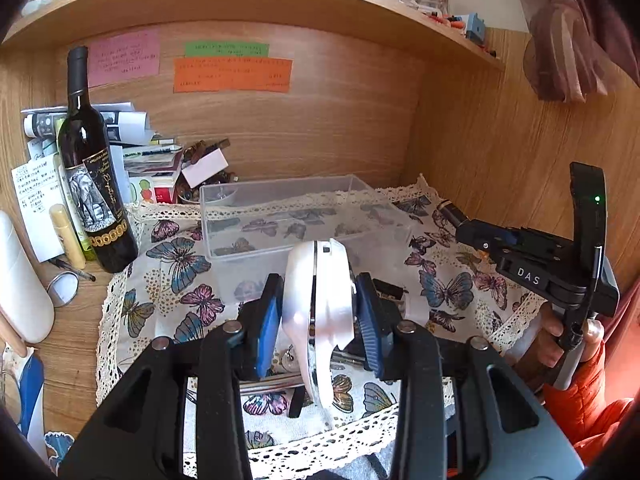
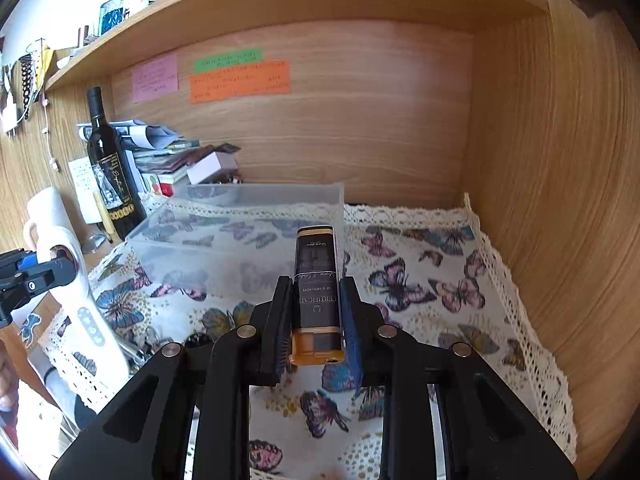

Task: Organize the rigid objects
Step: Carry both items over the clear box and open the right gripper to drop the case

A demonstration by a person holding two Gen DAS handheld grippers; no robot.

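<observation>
Left wrist view shows the left gripper (image 1: 316, 312) jaws clamped on a white-and-chrome handheld device (image 1: 316, 304), clear plastic box (image 1: 280, 216) at twelve o'clock, while the right gripper (image 2: 314, 320) jaws clamp a dark gold-trimmed lighter (image 2: 316, 280).

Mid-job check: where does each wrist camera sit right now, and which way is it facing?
Left wrist: on the left gripper, looking along its fingers at the white device it clamps, toward the clear bin; the right gripper and hand show at right.
Right wrist: on the right gripper, clamping a dark box, facing the bin; the left gripper shows at left.
Shared: bin, wine bottle, butterfly cloth.
</observation>
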